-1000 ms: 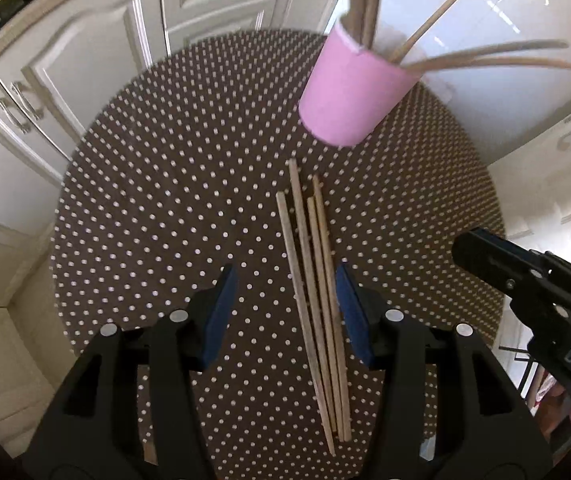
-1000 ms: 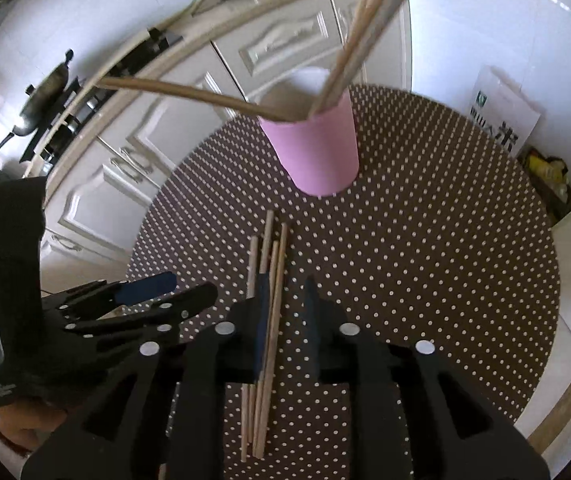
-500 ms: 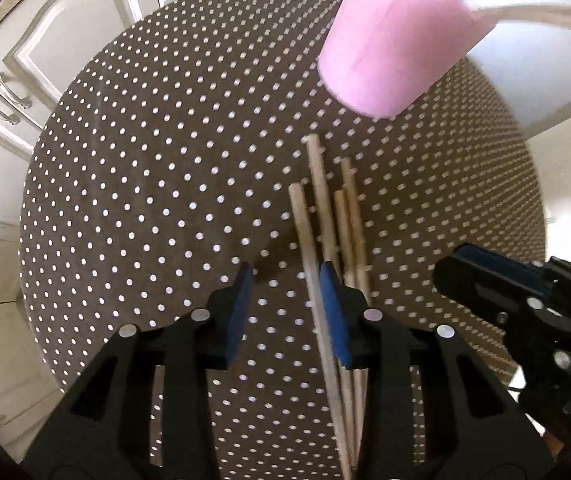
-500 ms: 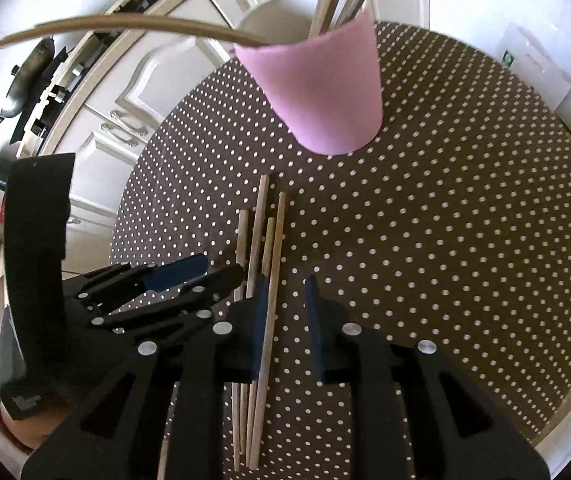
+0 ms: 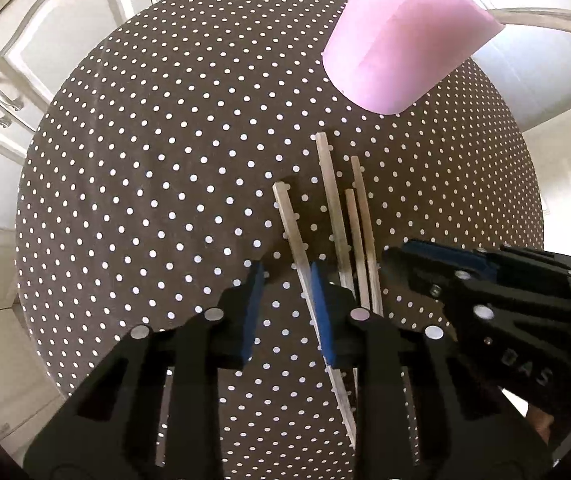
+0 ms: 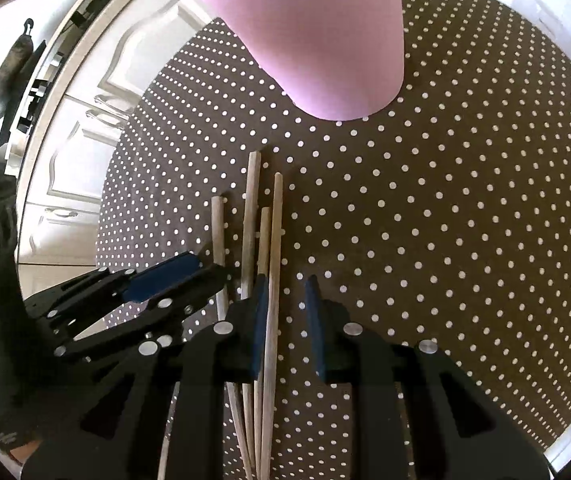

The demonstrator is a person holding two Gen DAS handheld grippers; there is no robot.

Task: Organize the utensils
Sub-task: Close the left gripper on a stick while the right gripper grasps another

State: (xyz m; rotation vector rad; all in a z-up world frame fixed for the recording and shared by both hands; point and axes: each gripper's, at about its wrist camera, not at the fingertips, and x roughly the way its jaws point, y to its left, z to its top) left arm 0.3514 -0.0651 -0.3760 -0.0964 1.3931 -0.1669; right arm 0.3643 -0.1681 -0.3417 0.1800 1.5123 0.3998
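Observation:
Several wooden chopsticks lie side by side on the round polka-dot table, also in the right wrist view. A pink cup holding more chopsticks stands just beyond them, and it shows in the right wrist view. My left gripper is open low over the table, the leftmost chopstick lying between its jaws by the right pad. My right gripper is open low over the table, the rightmost chopstick between its jaws by the left pad.
White kitchen cabinets stand beyond the table's left edge. A counter with a pan is at far left in the right wrist view. Each gripper appears in the other's view, close beside the chopsticks.
Both grippers have moved forward and down toward the chopsticks and cup. The left gripper's jaws have narrowed and shifted left around the leftmost chopstick.

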